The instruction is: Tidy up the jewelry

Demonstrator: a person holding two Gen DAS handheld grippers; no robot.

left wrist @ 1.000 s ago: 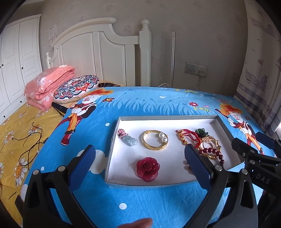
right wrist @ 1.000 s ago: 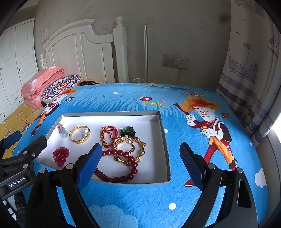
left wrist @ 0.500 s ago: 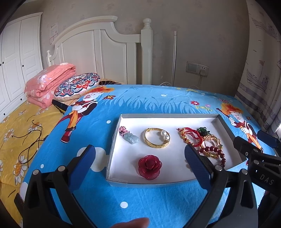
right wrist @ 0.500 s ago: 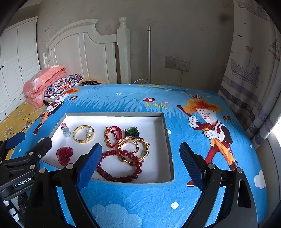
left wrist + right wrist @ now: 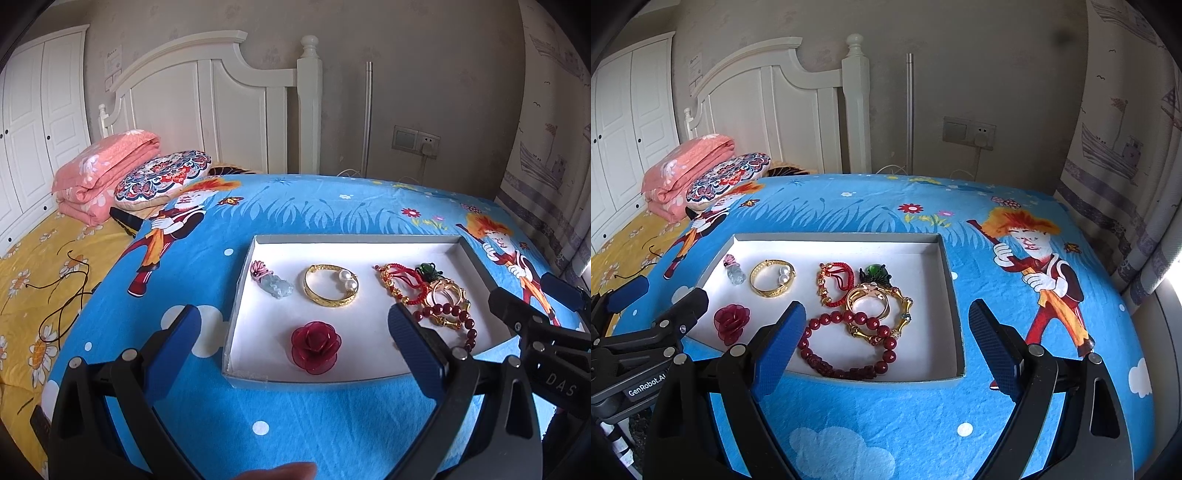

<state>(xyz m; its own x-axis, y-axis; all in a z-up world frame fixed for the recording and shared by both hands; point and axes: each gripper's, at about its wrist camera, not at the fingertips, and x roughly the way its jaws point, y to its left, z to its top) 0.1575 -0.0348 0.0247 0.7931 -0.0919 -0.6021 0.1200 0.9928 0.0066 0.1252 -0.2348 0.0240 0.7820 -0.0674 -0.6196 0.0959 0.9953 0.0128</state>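
Observation:
A shallow white box point(image 5: 240, 295) point(image 5: 951, 288) lies on the blue cartoon blanket. In it are a jade pendant point(image 5: 273, 284) point(image 5: 734, 272), a gold pearl bangle point(image 5: 330, 290) point(image 5: 772, 281), a red rose brooch point(image 5: 314, 347) point(image 5: 731, 322), a red cord bracelet point(image 5: 397, 282) point(image 5: 836, 282), a green charm point(image 5: 873, 274), gold rings point(image 5: 868, 302) and a dark red bead bracelet point(image 5: 849, 343). My left gripper point(image 5: 295, 347) is open and empty, above the box's near left edge. My right gripper point(image 5: 886, 339) is open and empty, above the near right part.
The blanket point(image 5: 923, 424) covers a table beside a bed with a yellow sheet point(image 5: 33, 266), a folded pink quilt point(image 5: 103, 170) and a patterned pillow point(image 5: 162, 177). A white headboard point(image 5: 207, 110) and a curtain point(image 5: 1115, 147) stand behind.
Both grippers have drawn back and risen slightly, so the box sits a little farther off in both views. Nothing in the box has moved.

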